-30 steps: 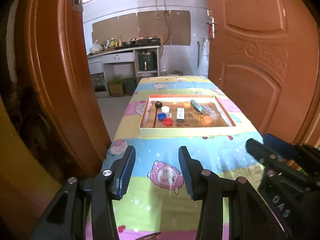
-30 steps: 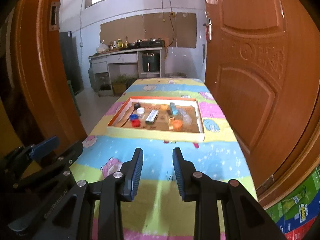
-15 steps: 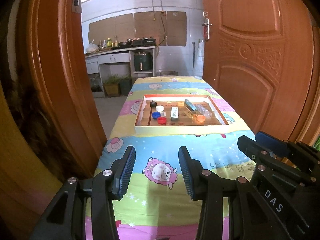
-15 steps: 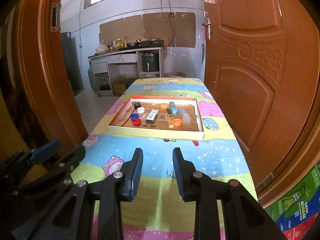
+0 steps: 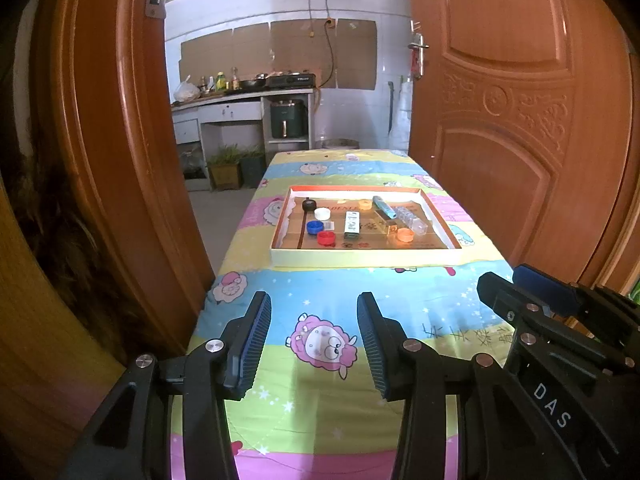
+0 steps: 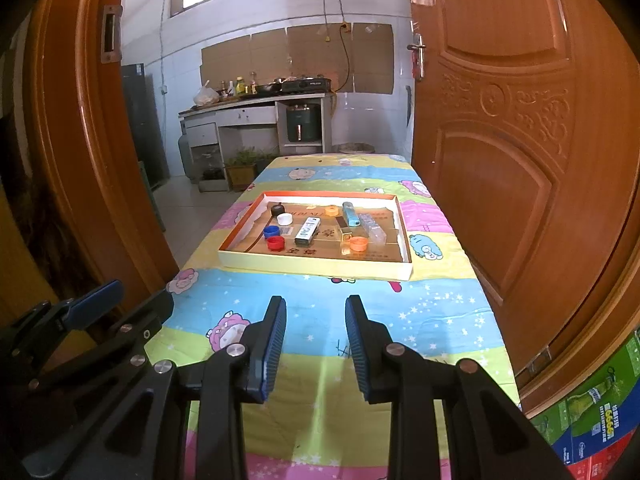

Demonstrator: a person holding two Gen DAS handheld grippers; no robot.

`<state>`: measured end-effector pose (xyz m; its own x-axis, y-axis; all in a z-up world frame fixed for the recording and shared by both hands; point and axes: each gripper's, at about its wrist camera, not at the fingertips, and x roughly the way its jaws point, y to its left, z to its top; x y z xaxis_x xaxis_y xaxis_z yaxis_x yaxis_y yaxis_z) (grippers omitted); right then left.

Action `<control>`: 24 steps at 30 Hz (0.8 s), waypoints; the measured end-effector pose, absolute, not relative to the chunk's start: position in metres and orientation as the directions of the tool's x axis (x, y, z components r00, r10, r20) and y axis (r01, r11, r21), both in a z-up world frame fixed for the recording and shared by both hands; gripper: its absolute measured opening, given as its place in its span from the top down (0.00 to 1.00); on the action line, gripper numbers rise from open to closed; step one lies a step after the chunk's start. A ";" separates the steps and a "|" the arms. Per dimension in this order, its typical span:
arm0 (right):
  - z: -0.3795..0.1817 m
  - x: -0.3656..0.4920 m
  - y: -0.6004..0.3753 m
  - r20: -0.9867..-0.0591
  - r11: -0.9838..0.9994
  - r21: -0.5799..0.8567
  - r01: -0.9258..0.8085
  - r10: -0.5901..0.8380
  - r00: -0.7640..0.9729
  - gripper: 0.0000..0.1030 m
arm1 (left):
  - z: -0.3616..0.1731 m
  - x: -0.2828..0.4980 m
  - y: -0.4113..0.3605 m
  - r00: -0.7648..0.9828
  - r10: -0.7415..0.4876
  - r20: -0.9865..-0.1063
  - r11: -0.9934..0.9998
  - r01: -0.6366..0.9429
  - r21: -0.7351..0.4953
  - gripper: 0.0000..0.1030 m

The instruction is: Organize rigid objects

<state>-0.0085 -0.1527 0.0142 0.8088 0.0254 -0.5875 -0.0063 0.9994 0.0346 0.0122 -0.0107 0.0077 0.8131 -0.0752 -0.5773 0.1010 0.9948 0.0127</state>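
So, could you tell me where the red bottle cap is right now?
The red cap lies in the shallow cardboard tray, near its front-left corner in both views, just in front of the blue cap and left of the small white box.

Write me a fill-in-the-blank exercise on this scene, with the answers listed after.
1. The caps and small boxes all lie inside a shallow ____ on the table.
2. The red cap sits right next to the ____ cap, nearer the camera.
3. Both the left gripper and the right gripper are ____ and hold nothing.
4. The table is covered with a cloth printed with cartoon ____.

Missing words: tray; blue; open; sheep
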 end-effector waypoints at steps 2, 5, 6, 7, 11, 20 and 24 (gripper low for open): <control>0.014 -0.008 -0.153 -0.587 0.999 0.033 -0.006 0.024 0.809 0.70 | 0.007 0.012 -0.010 0.812 -0.076 -0.578 0.995 0.101 0.012 0.55; 0.014 -0.008 -0.153 -0.587 0.999 0.033 -0.007 0.025 0.809 0.70 | 0.007 0.013 -0.010 0.812 -0.077 -0.579 0.995 0.102 0.010 0.55; 0.014 -0.009 -0.153 -0.587 0.999 0.034 -0.006 0.025 0.809 0.70 | 0.007 0.013 -0.010 0.812 -0.077 -0.579 0.995 0.102 0.010 0.55; 0.014 -0.008 -0.153 -0.586 0.999 0.034 -0.006 0.025 0.810 0.70 | 0.007 0.013 -0.010 0.812 -0.078 -0.579 0.995 0.103 0.010 0.55; 0.014 -0.008 -0.153 -0.587 0.999 0.035 -0.006 0.026 0.809 0.70 | 0.006 0.013 -0.010 0.812 -0.077 -0.579 0.995 0.101 0.010 0.55; 0.014 -0.008 -0.152 -0.585 0.999 0.034 -0.009 0.027 0.810 0.70 | 0.006 0.012 -0.009 0.813 -0.077 -0.577 0.995 0.099 0.007 0.55; 0.014 -0.008 -0.152 -0.586 0.999 0.034 -0.009 0.027 0.810 0.70 | 0.006 0.012 -0.009 0.813 -0.078 -0.577 0.995 0.100 0.005 0.55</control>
<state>-0.0082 -0.1520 0.0138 0.8095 0.0268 -0.5865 -0.0086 0.9994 0.0337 0.0122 -0.0094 0.0058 0.8127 -0.0784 -0.5774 0.0997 0.9950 0.0051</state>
